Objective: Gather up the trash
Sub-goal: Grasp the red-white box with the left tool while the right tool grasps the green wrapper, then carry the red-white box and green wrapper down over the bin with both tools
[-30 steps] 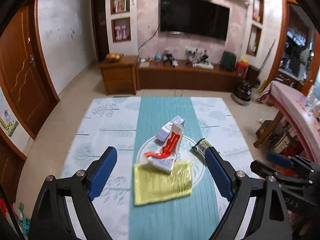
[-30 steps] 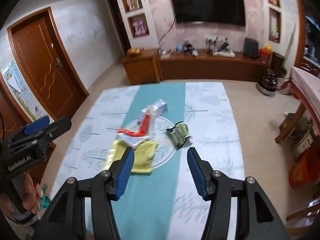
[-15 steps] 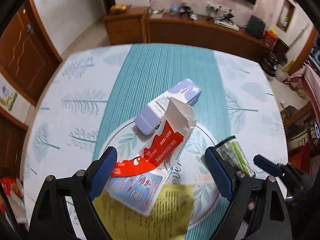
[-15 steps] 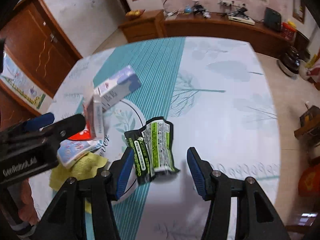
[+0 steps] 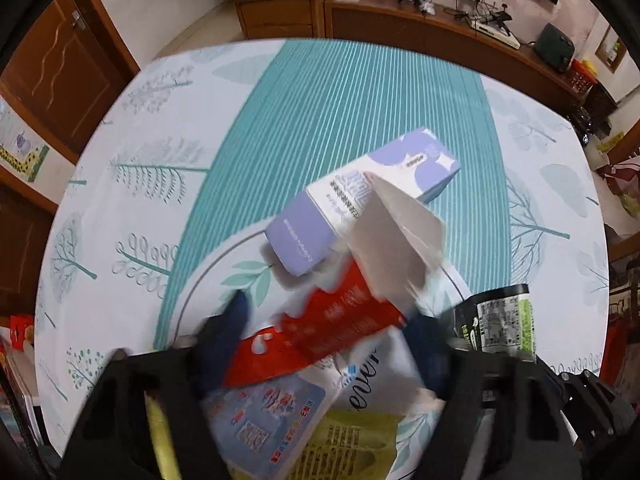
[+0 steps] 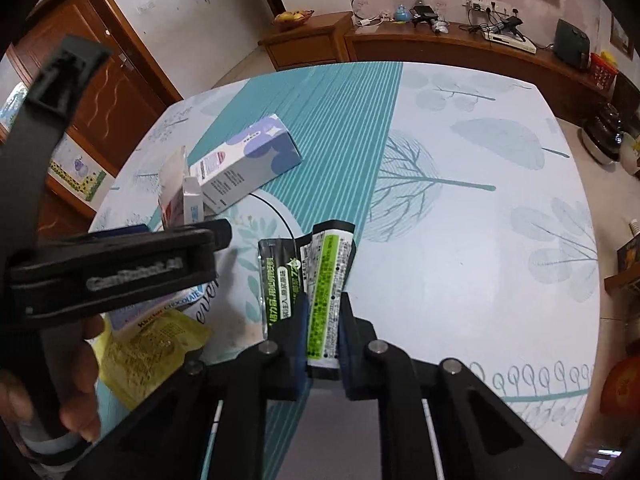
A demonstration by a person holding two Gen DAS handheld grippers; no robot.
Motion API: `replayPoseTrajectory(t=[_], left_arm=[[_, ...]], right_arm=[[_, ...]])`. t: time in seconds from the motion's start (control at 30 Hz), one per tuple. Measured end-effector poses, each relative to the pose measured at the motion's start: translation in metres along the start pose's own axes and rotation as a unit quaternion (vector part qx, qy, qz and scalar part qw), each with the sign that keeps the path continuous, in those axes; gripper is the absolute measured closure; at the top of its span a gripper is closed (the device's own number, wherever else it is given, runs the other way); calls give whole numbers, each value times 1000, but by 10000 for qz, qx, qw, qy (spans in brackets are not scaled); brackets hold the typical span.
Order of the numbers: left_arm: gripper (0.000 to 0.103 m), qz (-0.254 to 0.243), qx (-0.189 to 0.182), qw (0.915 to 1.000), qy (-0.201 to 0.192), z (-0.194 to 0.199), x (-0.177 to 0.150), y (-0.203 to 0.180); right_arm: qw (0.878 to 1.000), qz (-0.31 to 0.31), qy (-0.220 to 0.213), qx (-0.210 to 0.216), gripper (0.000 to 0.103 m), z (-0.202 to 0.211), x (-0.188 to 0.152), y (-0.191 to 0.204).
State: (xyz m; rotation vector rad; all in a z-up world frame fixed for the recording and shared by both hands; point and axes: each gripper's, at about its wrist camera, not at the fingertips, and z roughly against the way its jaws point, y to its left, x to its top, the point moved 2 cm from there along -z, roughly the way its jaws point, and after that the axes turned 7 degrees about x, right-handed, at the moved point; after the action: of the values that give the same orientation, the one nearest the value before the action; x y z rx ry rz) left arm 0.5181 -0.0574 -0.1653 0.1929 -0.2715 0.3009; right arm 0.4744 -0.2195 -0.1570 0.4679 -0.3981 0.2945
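In the left wrist view my left gripper (image 5: 328, 324) is closing around a red and white carton (image 5: 340, 320) with a torn open grey flap; the fingers are blurred and I cannot tell if they grip it. A purple and white box (image 5: 360, 204) lies behind it. A yellow wrapper (image 5: 344, 440) lies under the carton. In the right wrist view my right gripper (image 6: 322, 312) is shut on a black and green wrapper (image 6: 320, 280), which also shows in the left wrist view (image 5: 500, 324). The purple box (image 6: 248, 160) is at the left there.
The trash lies on a table with a white leaf-print cloth (image 6: 480, 200) and a teal striped runner (image 5: 340, 112). The left gripper's body (image 6: 108, 268) and a hand cross the right wrist view at left. A wooden cabinet (image 6: 440, 48) stands beyond the table.
Both grippers moved down and forward to the trash. The right gripper closed on the black and green wrapper. The left gripper's fingers narrowed around the red carton.
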Motion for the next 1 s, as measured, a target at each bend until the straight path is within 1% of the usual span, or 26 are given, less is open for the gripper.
replayPoseTrajectory(t=[0.1,0.23,0.37,0.5,0.6,0.77,0.87,1.0], left_arm=[[49,-23,72,10000,-57,1,-1,1],[58,-97,78,9996,-248,16,-5,6],[59,-65,-95,9994,-332,35,-11,17],[59,-58,-245,9982,-543,63,-23,33],[59,-117,-314,9969,-717,88,-35,47],[59,-124,-526,9951,-829,126,-62,74],[59,-190,-686,9930,-940,148,-83,96],[59,-419,-956,9881,-1131,184,-121,127]], right_arm=[[10000,-51,-35,72,91,1,0,0],[9998,-75,-91,146,91,5,0,3],[9996,-78,-196,212,91,17,-1,8],[9990,-93,-352,271,92,35,-4,18],[9984,-86,-470,301,92,52,-10,29],[9972,-107,-647,358,92,83,-26,55],[9961,-114,-808,324,92,104,-41,79],[9938,-223,-1057,280,92,136,-71,117]])
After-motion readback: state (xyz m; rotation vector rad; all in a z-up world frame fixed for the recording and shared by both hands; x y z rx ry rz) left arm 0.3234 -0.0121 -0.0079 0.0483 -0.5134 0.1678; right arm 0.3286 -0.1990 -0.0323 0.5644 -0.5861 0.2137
